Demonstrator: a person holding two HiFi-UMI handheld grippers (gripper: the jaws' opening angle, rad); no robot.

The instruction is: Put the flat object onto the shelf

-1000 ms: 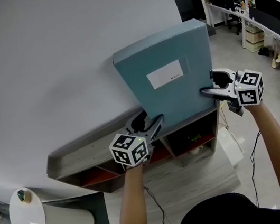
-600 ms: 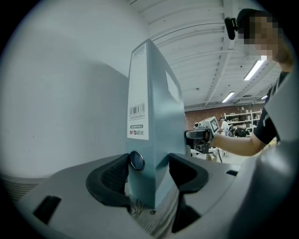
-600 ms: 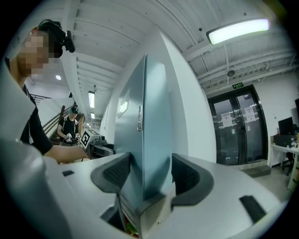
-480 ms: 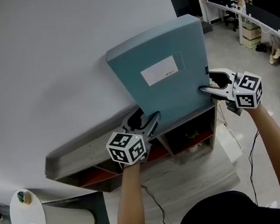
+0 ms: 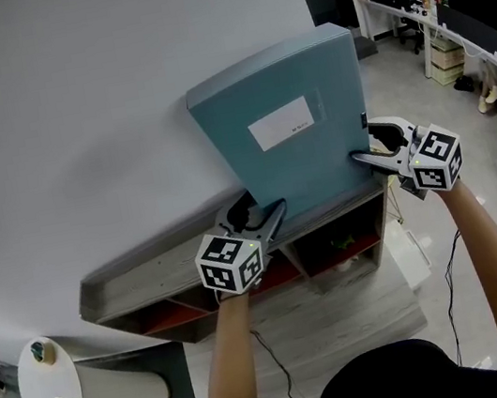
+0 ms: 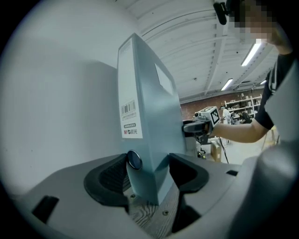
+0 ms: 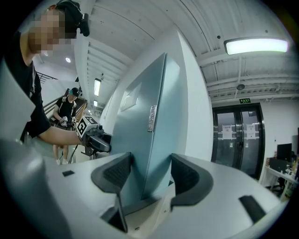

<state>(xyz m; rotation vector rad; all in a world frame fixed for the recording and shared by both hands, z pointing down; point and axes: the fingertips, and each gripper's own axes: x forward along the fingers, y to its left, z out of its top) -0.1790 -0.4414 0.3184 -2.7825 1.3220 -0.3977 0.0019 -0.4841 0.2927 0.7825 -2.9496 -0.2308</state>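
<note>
Teal box file [image 5: 289, 129] stood on the shelf [image 5: 148, 278] top, left hand-held gripper [image 5: 259, 212] pinching it, right hand-held gripper [image 5: 368, 143] just clamped onto it; I reckoned only release remained.

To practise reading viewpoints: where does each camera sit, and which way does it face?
Head view: on the head, looking down at file box and shelf; both forearms show.
Left gripper view: on the left gripper, along its jaws gripping the box, toward the right gripper.
Right gripper view: the reverse; its jaws have just closed on the box.
All share the box.
</note>
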